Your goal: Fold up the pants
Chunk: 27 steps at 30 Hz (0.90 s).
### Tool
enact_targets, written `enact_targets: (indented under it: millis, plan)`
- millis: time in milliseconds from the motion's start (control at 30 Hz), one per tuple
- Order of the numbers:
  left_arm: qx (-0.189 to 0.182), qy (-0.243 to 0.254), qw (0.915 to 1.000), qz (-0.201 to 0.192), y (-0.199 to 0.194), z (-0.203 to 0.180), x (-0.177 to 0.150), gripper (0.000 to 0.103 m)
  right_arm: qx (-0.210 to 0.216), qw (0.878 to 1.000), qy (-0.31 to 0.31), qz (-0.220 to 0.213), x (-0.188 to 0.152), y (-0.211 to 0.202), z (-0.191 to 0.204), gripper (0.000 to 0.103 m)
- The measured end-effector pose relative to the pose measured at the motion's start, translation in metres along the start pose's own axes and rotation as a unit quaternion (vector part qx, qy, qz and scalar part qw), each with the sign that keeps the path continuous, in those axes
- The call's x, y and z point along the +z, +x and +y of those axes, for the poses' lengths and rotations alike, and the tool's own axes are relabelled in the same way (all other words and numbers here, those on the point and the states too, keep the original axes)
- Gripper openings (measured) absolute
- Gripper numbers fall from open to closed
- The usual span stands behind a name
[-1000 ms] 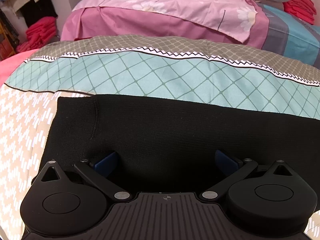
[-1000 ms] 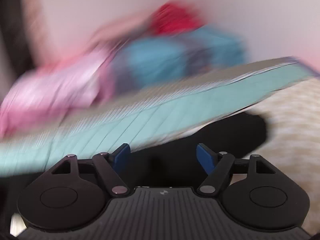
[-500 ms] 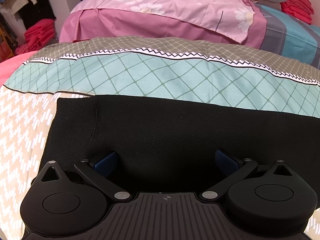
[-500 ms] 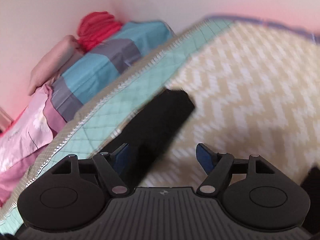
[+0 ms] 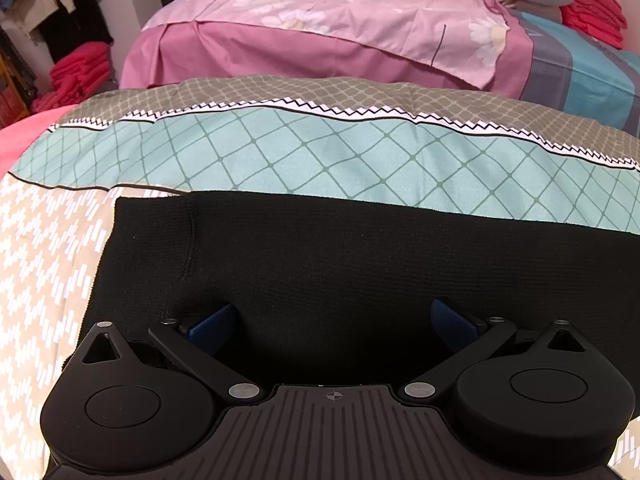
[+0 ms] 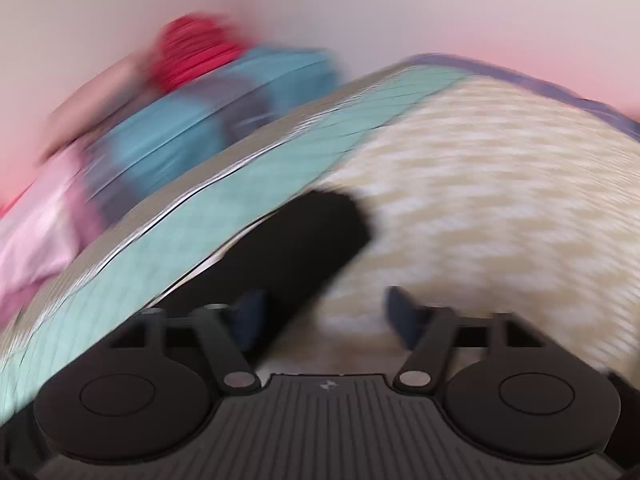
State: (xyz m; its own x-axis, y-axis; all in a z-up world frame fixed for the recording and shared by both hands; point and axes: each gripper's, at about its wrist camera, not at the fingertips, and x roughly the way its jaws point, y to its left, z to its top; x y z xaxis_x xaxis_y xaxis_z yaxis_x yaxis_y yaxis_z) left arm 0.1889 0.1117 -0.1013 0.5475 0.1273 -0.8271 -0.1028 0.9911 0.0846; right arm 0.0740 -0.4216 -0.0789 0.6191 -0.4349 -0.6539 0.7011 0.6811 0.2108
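Black knit pants (image 5: 340,264) lie flat on the patterned bedspread (image 5: 280,152), stretching from left to right across the left wrist view. My left gripper (image 5: 334,326) is open and empty, its blue pads low over the near part of the pants. In the blurred right wrist view one end of the pants (image 6: 304,248) lies on the beige zigzag part of the bedspread (image 6: 480,208). My right gripper (image 6: 324,312) is open and empty, with that end just ahead of its left finger.
A pink floral sheet (image 5: 340,20) and a blue-grey striped cover (image 5: 580,76) lie at the back of the bed. Red folded clothes (image 5: 596,4) are piled at the far right, more red clothes (image 5: 80,76) at the far left. A plain wall (image 6: 360,8) is behind.
The left gripper has held nearly still over the pants. The right gripper has swung about fast, its view blurred, and now faces the end of the pants from closer and lower.
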Motion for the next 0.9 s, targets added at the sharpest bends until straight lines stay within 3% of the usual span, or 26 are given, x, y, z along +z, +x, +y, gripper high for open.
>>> enact_targets:
  millis: [67, 133, 200, 233, 267, 300, 400, 500, 700, 833, 900]
  plan:
    - [0.001, 0.000, 1.0000, 0.000, 0.000, 0.000, 0.000, 0.103, -0.010, 0.999, -0.031, -0.028, -0.002, -0.010, 0.008, 0.079]
    - [0.002, 0.001, 1.0000, 0.000, 0.000, -0.001, 0.000, 0.103, 0.015, 0.996, -0.080, -0.029, -0.007, -0.013, 0.023, 0.084]
    - [0.003, 0.001, 1.0000, 0.002, 0.000, -0.001, 0.001, 0.103, 0.059, 0.989, -0.134, 0.003, -0.016, -0.012, 0.041, 0.088]
    - [0.003, 0.001, 1.0000, 0.005, -0.001, -0.001, 0.002, 0.103, 0.068, 0.983, -0.168, 0.028, -0.021, -0.007, 0.050, 0.086]
    - [0.003, 0.000, 0.9999, 0.010, -0.001, 0.000, 0.003, 0.103, 0.050, 0.979, -0.193, 0.045, -0.024, -0.002, 0.054, 0.083]
    - [0.001, -0.005, 0.9999, 0.016, -0.003, 0.002, 0.005, 0.103, 0.026, 0.981, -0.189, 0.043, -0.022, 0.001, 0.052, 0.083]
    - [-0.011, -0.047, 0.9987, 0.016, -0.017, 0.016, 0.006, 0.103, -0.005, 0.998, -0.053, 0.042, -0.005, -0.009, 0.017, 0.085]
    - [-0.018, -0.084, 0.9963, 0.006, -0.038, 0.035, -0.002, 0.103, -0.032, 0.996, -0.076, 0.036, -0.003, -0.025, 0.010, 0.085]
    - [-0.001, -0.071, 0.9972, 0.023, -0.081, 0.045, -0.039, 0.103, 0.052, 0.983, -0.173, 0.031, -0.042, -0.100, 0.026, 0.086]
    - [0.008, -0.054, 0.9973, 0.049, -0.093, 0.048, -0.073, 0.103, 0.114, 0.961, -0.244, 0.060, -0.090, -0.141, 0.036, 0.088]
    - [0.019, -0.047, 0.9961, 0.072, -0.090, 0.052, -0.087, 0.103, 0.125, 0.950, -0.270, 0.090, -0.110, -0.150, 0.033, 0.088]
